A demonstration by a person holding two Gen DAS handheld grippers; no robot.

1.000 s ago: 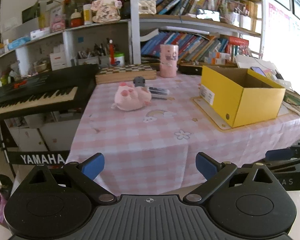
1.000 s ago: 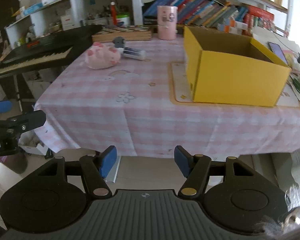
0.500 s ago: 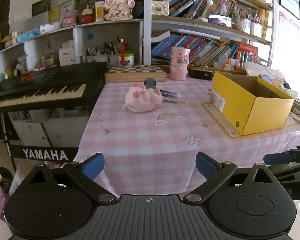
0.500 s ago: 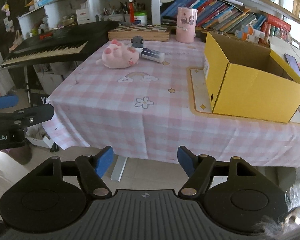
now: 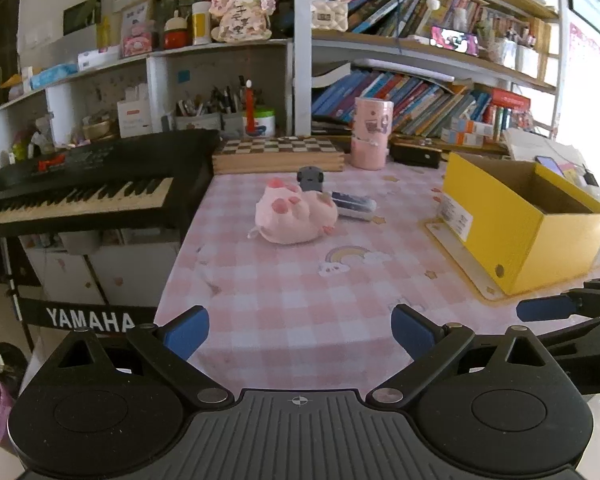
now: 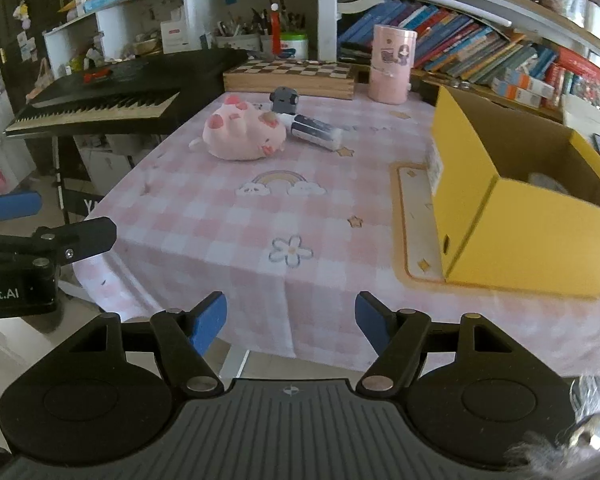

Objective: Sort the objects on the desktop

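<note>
Both grippers now closer to the bench (image 5: 284,304) than before, left gripper (image 5: 300,330) jaws wide and empty, pink plush pig (image 5: 296,216) at 12 o'clock well ahead, right gripper (image 6: 290,322) jaws wide, empty, yellow box (image 6: 528,216) at 2 o'clock

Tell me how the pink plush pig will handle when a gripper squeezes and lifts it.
The plush pig looks soft and stuffed, so it will probably squash rather than slip. It seems light for its bulk. Lying on its side on the tablecloth, it is unlikely to roll.

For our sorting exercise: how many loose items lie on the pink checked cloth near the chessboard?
3: a pink plush pig, a small grey toy behind it, and a dark-labelled tube to its right. Others may be hidden.
</note>
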